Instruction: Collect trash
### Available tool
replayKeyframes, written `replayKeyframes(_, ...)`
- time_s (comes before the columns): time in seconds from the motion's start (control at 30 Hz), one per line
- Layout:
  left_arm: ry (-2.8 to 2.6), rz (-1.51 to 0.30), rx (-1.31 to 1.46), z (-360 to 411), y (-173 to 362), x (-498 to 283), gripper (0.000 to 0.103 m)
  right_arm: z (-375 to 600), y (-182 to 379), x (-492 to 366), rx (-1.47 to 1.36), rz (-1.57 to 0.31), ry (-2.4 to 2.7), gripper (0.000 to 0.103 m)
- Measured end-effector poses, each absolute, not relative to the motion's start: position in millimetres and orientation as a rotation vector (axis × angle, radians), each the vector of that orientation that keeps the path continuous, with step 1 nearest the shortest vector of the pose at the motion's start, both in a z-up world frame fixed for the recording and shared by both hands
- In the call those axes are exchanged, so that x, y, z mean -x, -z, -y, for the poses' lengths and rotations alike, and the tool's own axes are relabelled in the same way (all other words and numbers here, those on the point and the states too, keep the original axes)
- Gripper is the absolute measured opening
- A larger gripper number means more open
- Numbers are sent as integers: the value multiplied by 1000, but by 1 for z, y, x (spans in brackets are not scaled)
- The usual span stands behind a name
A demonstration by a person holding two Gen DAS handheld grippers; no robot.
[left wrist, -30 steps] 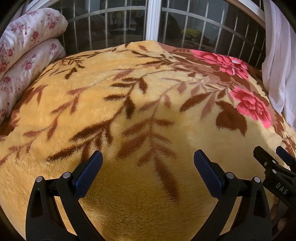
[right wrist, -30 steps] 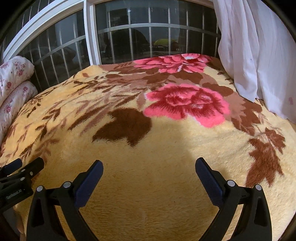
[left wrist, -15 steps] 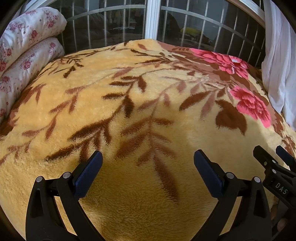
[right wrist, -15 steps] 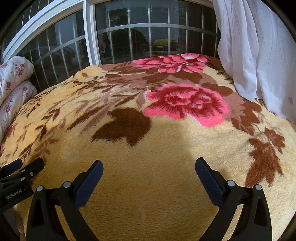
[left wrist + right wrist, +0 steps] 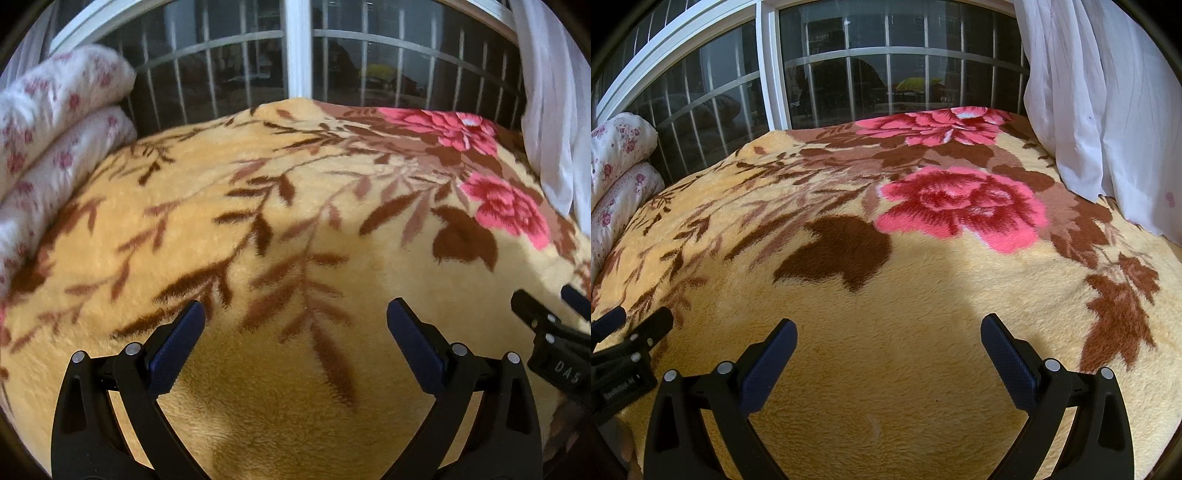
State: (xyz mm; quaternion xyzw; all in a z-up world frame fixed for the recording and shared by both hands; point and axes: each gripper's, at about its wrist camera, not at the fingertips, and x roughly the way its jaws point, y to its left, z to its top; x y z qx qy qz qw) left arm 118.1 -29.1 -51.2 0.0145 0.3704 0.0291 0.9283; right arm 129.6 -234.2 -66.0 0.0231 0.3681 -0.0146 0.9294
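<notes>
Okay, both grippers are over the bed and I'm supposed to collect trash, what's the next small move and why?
Probably pan both cameras away to search. The left hand-held gripper and right hand-held gripper are open and empty over the floral blanket, and no obvious trash shows there, only a tiny pale speck I can't identify.

Left hand-held gripper point(image 5: 295, 325) spread wide, empty; right hand-held gripper point(image 5: 888, 341) likewise.

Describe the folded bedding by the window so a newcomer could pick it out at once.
Start at the barred window behind the bed. Below its left end, at the yellow floral blanket's left edge, lies a folded quilt, two rolls stacked. It alone is white with small pink flowers; the white curtain hangs opposite, on the right.
</notes>
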Motion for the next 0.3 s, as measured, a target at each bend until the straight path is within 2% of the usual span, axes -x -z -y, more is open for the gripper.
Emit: replayKeyframes(0.3,-46,-800,-18,27,55,-122,96,234,67,-124,-64,-752,43,98)
